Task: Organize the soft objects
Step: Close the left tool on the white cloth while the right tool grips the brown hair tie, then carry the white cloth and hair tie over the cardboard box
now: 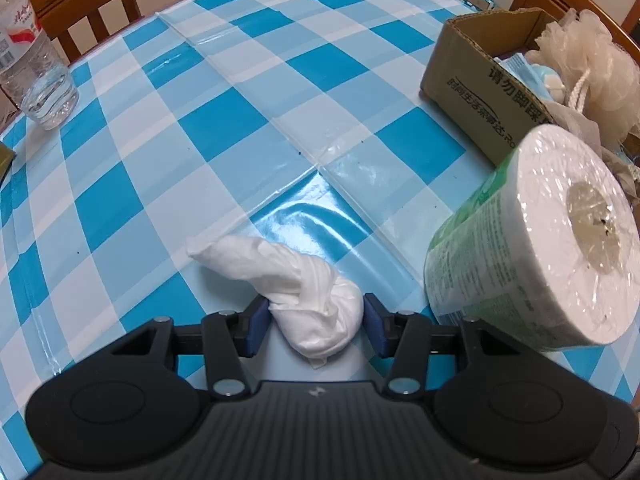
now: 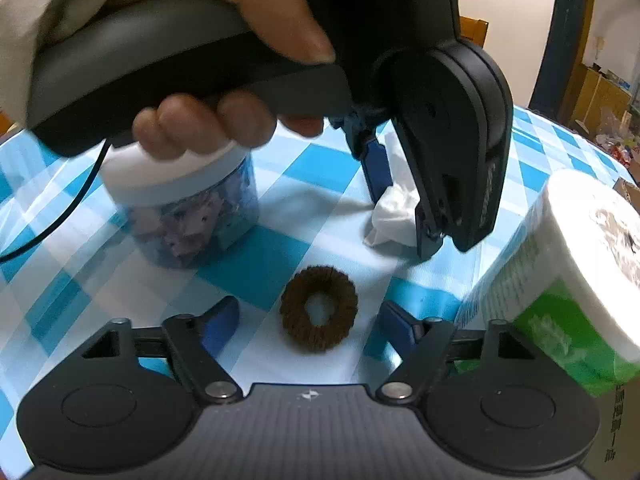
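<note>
A twisted white tissue wad (image 1: 304, 284) lies on the blue checked tablecloth. My left gripper (image 1: 316, 320) straddles its near end, blue pads on both sides touching or nearly touching it; it looks closed on it. In the right wrist view the same wad (image 2: 390, 208) sits under the left gripper. A brown fuzzy hair tie (image 2: 319, 314) lies flat between my right gripper's (image 2: 312, 320) open fingers, apart from both pads. A wrapped toilet paper roll (image 1: 540, 244) lies to the right; it also shows in the right wrist view (image 2: 560, 264).
A cardboard box (image 1: 480, 80) at the right holds a beige bath pouf (image 1: 592, 64) and other soft items. A water bottle (image 1: 32, 64) stands far left. A printed round jar (image 2: 188, 216) stands left of the hair tie. Wooden chairs (image 1: 84, 4) stand behind the table.
</note>
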Demonstrator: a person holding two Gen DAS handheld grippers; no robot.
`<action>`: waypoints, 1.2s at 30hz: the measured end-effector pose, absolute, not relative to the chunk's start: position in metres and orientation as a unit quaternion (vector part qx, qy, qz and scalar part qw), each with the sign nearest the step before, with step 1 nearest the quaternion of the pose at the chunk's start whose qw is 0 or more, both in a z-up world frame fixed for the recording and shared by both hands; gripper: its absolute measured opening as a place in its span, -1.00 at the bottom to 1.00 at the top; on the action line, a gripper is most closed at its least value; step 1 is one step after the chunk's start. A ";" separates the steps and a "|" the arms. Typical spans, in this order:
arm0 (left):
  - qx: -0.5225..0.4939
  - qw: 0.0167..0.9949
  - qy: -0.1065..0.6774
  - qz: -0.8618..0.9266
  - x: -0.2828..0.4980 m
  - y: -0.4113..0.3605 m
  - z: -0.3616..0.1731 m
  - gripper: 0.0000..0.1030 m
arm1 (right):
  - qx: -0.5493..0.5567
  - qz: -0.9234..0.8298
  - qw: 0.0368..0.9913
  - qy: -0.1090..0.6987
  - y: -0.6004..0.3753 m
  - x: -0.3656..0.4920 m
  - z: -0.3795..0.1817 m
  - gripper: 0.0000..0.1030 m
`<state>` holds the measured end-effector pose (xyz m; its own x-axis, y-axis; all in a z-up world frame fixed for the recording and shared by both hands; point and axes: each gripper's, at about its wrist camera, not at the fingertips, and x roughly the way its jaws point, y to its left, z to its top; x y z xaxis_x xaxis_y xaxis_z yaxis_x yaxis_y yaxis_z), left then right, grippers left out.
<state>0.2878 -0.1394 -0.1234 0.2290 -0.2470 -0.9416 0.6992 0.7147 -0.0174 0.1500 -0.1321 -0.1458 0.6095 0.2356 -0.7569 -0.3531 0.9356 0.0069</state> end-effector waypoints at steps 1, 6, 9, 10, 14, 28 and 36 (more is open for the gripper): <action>0.212 0.755 0.535 -0.314 0.287 -0.140 -0.124 -0.07 | -0.074 0.163 0.895 0.408 -0.131 0.151 -0.145 0.34; 0.209 0.756 0.537 -0.311 0.288 -0.138 -0.123 -0.09 | -0.075 0.150 0.899 0.405 -0.135 0.154 -0.142 -0.13; 0.211 0.756 0.537 -0.311 0.287 -0.137 -0.122 -0.11 | -0.078 0.143 0.899 0.407 -0.136 0.154 -0.140 -0.23; 0.211 0.755 0.536 -0.312 0.286 -0.137 -0.122 -0.11 | -0.078 0.143 0.898 0.408 -0.138 0.153 -0.140 -0.26; 0.215 0.753 0.533 -0.320 0.282 -0.135 -0.114 -0.11 | -0.080 0.148 0.895 0.412 -0.140 0.148 -0.135 -0.26; 0.231 0.739 0.536 -0.336 0.231 -0.120 -0.077 -0.11 | -0.073 0.154 0.886 0.432 -0.160 0.112 -0.108 -0.26; 0.235 0.735 0.536 -0.343 0.187 -0.122 -0.062 -0.11 | -0.072 0.145 0.883 0.441 -0.185 0.081 -0.094 -0.26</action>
<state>0.1869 -0.1221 -0.0619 0.1911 -0.2521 -0.9486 0.7553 0.6550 -0.0219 0.0809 -0.1850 -0.0937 0.5687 0.1919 -0.7998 -0.3189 0.9478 0.0006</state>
